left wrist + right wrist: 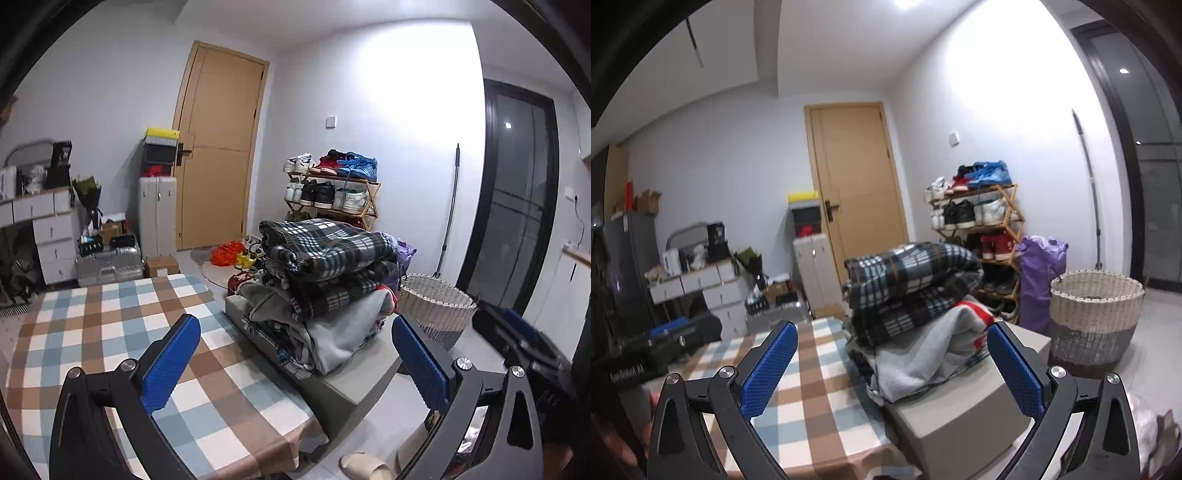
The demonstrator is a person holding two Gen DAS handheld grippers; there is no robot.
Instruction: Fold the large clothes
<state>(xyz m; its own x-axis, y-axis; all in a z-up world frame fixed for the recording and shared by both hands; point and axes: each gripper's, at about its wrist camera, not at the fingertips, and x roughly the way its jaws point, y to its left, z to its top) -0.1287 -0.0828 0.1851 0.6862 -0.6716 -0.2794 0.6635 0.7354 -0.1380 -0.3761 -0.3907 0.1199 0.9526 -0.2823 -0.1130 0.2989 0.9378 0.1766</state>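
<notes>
A pile of clothes (pixel 325 280) rests on a grey bench (pixel 365 373) beside the checked table (pixel 110 332). A dark plaid garment (pixel 325 243) tops the pile, above grey garments (pixel 340 336). My left gripper (pixel 295 362) is open over the table's right edge, short of the pile, nothing between its blue pads. From the right wrist the same pile (pixel 916 295) shows, with the plaid garment (pixel 912 269) over a grey one with red stripes (pixel 945 332). My right gripper (pixel 892 365) is open and empty, facing the pile. It appears at the right edge (pixel 524 339) of the left wrist view.
A white woven basket (pixel 1093 317) stands on the floor right of the bench, a purple bag (pixel 1041 277) and a shoe rack (pixel 979 229) behind it. A wooden door (pixel 221 147), suitcases (pixel 110 262) and drawers (pixel 55 240) line the far wall. A slipper (pixel 365 467) lies on the floor.
</notes>
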